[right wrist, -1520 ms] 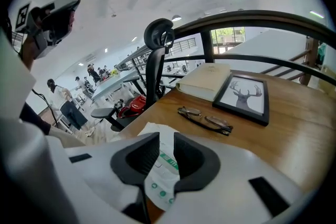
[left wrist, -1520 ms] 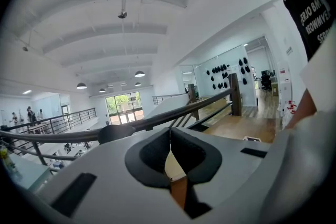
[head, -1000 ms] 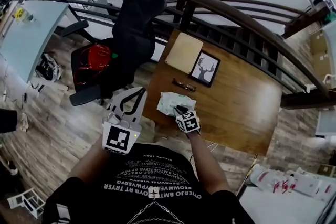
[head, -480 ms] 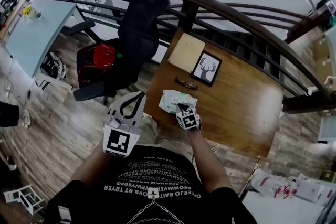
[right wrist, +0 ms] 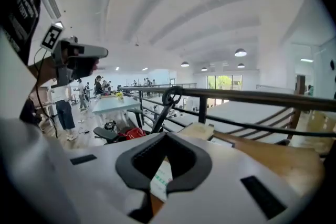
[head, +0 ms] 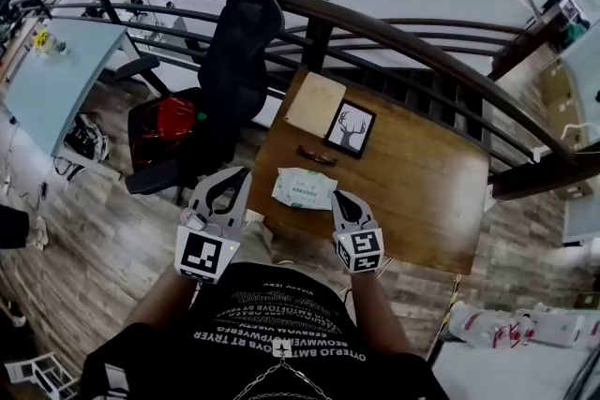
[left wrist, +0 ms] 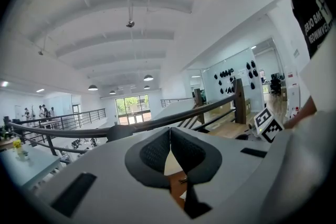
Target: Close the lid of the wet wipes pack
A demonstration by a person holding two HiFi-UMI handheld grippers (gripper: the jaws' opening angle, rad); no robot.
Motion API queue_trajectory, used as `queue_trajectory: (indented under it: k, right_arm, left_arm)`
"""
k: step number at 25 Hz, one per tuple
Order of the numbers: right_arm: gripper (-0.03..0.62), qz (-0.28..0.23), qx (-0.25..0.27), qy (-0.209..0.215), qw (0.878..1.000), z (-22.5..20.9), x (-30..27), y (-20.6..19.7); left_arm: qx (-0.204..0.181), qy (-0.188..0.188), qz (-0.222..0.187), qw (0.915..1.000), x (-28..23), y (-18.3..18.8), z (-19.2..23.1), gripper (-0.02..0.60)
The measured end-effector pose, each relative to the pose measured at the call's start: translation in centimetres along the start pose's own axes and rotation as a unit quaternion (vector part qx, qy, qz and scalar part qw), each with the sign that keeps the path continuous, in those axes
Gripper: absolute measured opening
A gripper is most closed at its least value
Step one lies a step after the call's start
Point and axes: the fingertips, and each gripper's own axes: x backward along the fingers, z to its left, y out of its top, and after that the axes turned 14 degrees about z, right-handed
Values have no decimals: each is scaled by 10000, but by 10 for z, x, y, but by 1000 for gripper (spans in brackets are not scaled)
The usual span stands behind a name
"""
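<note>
while the pack (head: 303, 187) lies flat on the table (head: 422, 183) near its front edge, its lid looks pressed down, as far as the head view shows. glasses (head: 317, 155) sit just behind the pack, then a framed deer picture (head: 350, 128) and a pale board (head: 316, 104) beside it at the far corner. a black chair (head: 239, 42) with a red bag (head: 173, 117) on its seat stands off the table's left side, and a dark railing (head: 394, 14) curves behind everything. nothing lies between the pack and either gripper.

the left gripper (head: 240, 173) is held off the table's left front corner, pointing forward, its jaws closed tip to tip on nothing. the right gripper (head: 336, 195) hangs over the front edge just right of the pack, apart from it, jaws pressed together and empty. both forearms reach out from a black shirt.
</note>
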Motion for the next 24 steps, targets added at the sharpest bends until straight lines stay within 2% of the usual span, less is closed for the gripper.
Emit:
queue_trajectory:
  k: [3, 6, 11, 17, 24]
  right_arm:
    - [14, -330, 279, -343, 9985, -4, 52, 35]
    - [14, -589, 382, -592, 9958, -8, 98, 60]
    - [14, -688, 417, -917, 9925, -13, 145, 75]
    - [14, -804, 183, -1034, 9912, -14, 162, 73]
    - [14, -789, 68, -956, 9923, -14, 154, 67]
  left_arm:
    - [14, -229, -205, 9995, 2, 15, -12, 29]
    - [-169, -352, -393, 9985, 5, 30, -25, 29]
    - [-363, -459, -513, 9970, 11, 41, -39, 29]
    - [-571, -595, -475, 9955, 17, 46, -47, 29]
    - [-643, -672, -409, 9948, 17, 45, -49, 29]
